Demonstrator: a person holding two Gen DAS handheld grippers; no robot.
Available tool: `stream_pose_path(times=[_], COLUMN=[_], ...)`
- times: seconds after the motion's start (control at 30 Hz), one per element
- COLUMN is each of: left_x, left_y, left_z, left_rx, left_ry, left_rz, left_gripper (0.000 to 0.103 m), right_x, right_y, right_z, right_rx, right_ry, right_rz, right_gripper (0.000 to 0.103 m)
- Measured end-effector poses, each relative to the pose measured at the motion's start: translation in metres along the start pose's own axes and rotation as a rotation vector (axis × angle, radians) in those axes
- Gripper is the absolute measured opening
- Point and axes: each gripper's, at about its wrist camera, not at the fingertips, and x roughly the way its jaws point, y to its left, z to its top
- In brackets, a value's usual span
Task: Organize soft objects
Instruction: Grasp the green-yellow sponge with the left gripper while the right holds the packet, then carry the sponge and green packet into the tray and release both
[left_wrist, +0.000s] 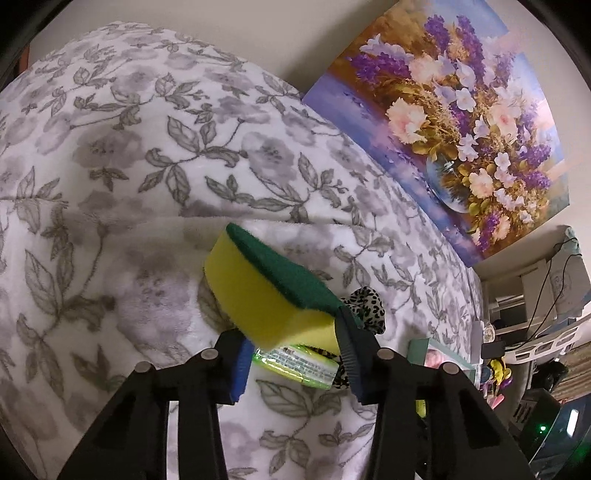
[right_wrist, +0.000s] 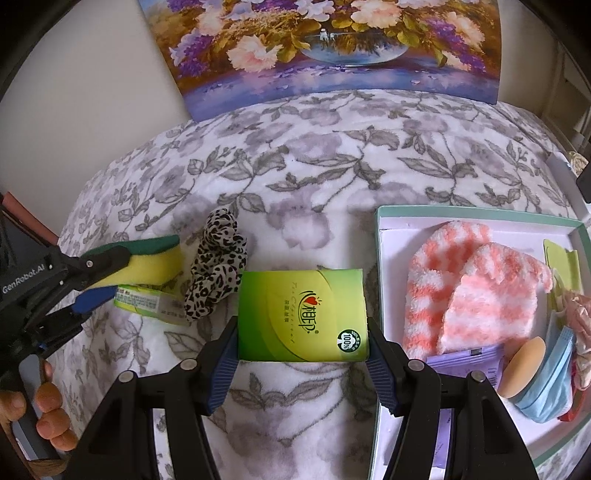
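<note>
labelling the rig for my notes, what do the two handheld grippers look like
Both are black plastic two-finger tools. The left gripper has angular black linkage arms with silver pivot pins, blue ribbed pads on its fingers and white "GenRobot.AI" lettering on the body. The right gripper shows the same black arms, round silver pins and dark blue ribbed pads. No cables or sleeves are visible.

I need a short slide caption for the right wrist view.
Right gripper clamps a green tissue pack beside the box; left gripper holds a sponge.
</note>
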Motion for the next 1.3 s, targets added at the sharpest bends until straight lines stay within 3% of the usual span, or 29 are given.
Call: stream_pose_path(times=[0.1,0.47,0.93,1.17,1.3], left_x=[-0.002,-0.012,-0.046,-0.056,-0.052], left_y=[0.002,-0.008,-0.03,-0.069,-0.096], left_z=[0.0,0.001,0.004,-0.008,-0.023], left_rx=[-0.011,0.029,0.065,0.119,0.161], left_ry=[-0.004,-0.03,-0.113,-0.125,-0.106], left_rz=[-0.012,-0.005,-0.051,-0.101,-0.121], left_gripper=[0.032,0.023,0.021,0.021,0.021], right_x=[0.0,-0.008,-0.03,-0.052,-0.059], right_y=[0.0,-0.002,-0.007,-0.024,-0.054], right_z=[0.0,0.002,0.01,0.015,0.016], right_rx=[0.0,0.014,0.031,0.056,0.11], right_ry=[0.001,-0.015,-0.064,-0.098,-0.105], right_rz=[0.001,0.013,0.04,0.012,-0.013], right_gripper=[0.066,0.066,0.066,0.066,0.066])
